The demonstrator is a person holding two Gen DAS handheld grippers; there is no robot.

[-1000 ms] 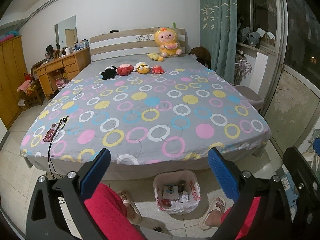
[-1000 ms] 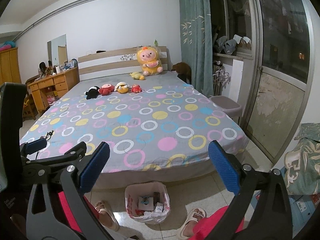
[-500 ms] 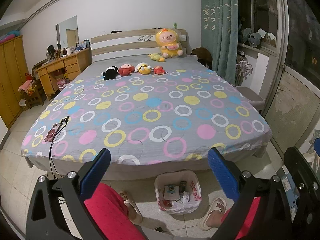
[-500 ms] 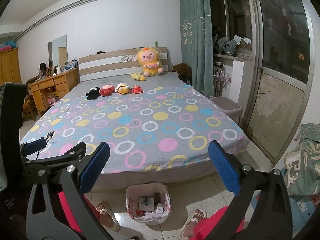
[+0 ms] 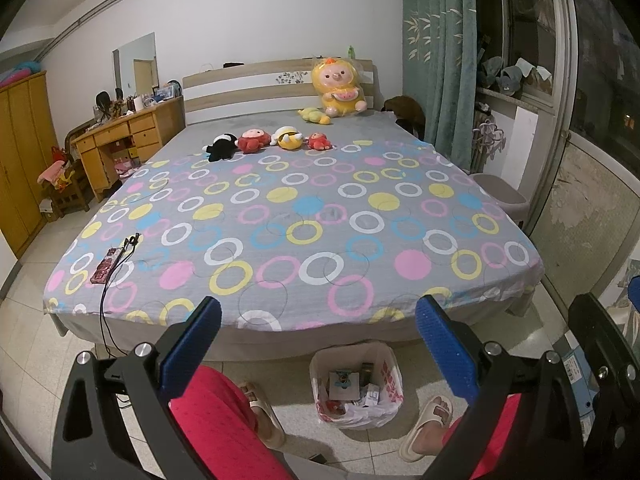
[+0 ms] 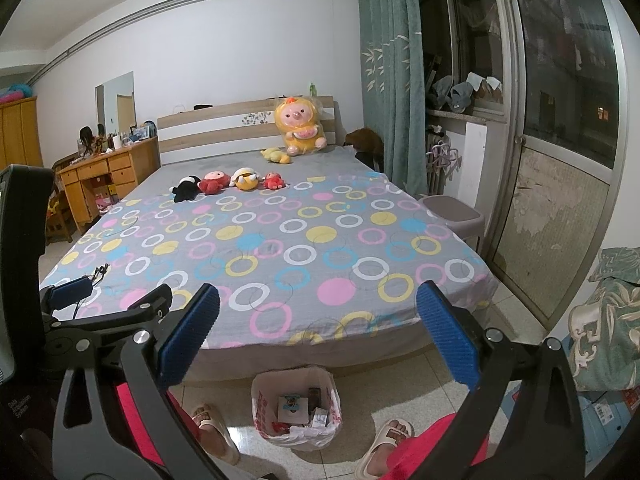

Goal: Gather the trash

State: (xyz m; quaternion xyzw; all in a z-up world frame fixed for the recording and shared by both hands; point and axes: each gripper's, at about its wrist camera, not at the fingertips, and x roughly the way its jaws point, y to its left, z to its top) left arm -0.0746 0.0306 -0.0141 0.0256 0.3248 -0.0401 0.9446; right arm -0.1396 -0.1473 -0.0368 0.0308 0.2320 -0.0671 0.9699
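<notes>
A white plastic trash bag (image 5: 357,385) with red print stands open on the floor at the foot of the bed, between the person's feet; it holds several small boxes and wrappers. It also shows in the right wrist view (image 6: 296,407). My left gripper (image 5: 318,346) is open and empty, held above the bag. My right gripper (image 6: 318,334) is open and empty, also above the bag. The left gripper's body shows at the left edge of the right wrist view (image 6: 108,312).
A large bed (image 5: 296,216) with a ring-patterned sheet fills the middle. Plush toys (image 5: 268,140) sit near the headboard. A phone with a cable (image 5: 106,266) lies at the bed's front left corner. A stool (image 5: 498,196) stands right of the bed, a desk (image 5: 124,136) on the left.
Both views have drifted very slightly; the grippers stay open and nothing was picked up or dropped.
</notes>
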